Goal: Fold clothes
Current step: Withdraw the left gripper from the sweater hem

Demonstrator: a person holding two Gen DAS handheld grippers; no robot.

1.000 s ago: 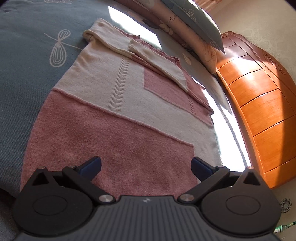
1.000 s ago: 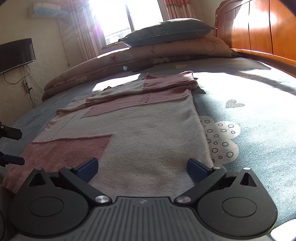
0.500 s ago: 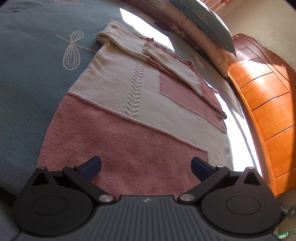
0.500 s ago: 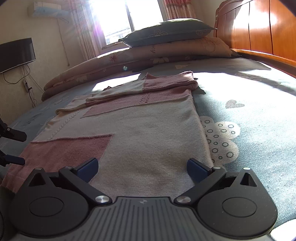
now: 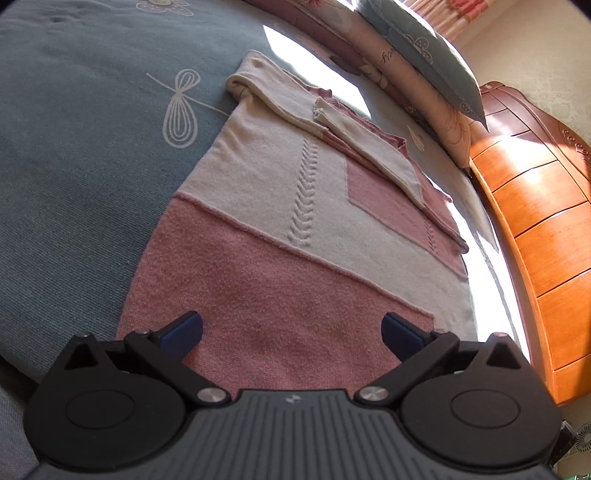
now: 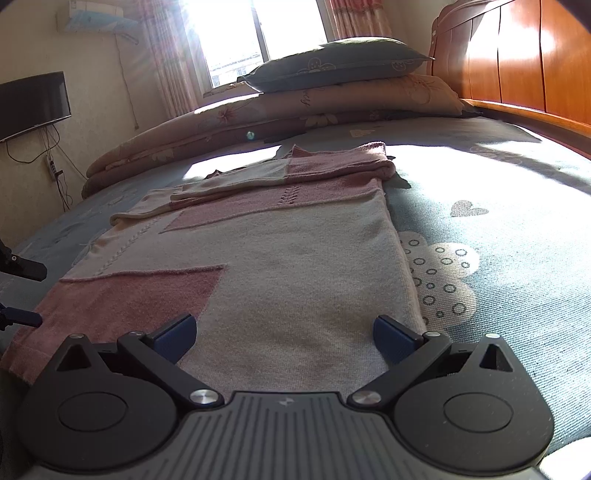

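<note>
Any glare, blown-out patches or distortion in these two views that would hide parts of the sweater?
Right wrist view: the window is blown out and flares; a sunlit patch whitens the bedspread beside the sweater, whose knit stays readable. Left wrist view: white sun strips run along the sweater's far edge, and fisheye bends the headboard.

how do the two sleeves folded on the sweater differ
The cream sleeve is one plain colour and lies along the far left edge. The two-tone sleeve is cream with a pink end and lies toward the headboard side. Both are folded in across the sweater, meeting mid-chest.
</note>
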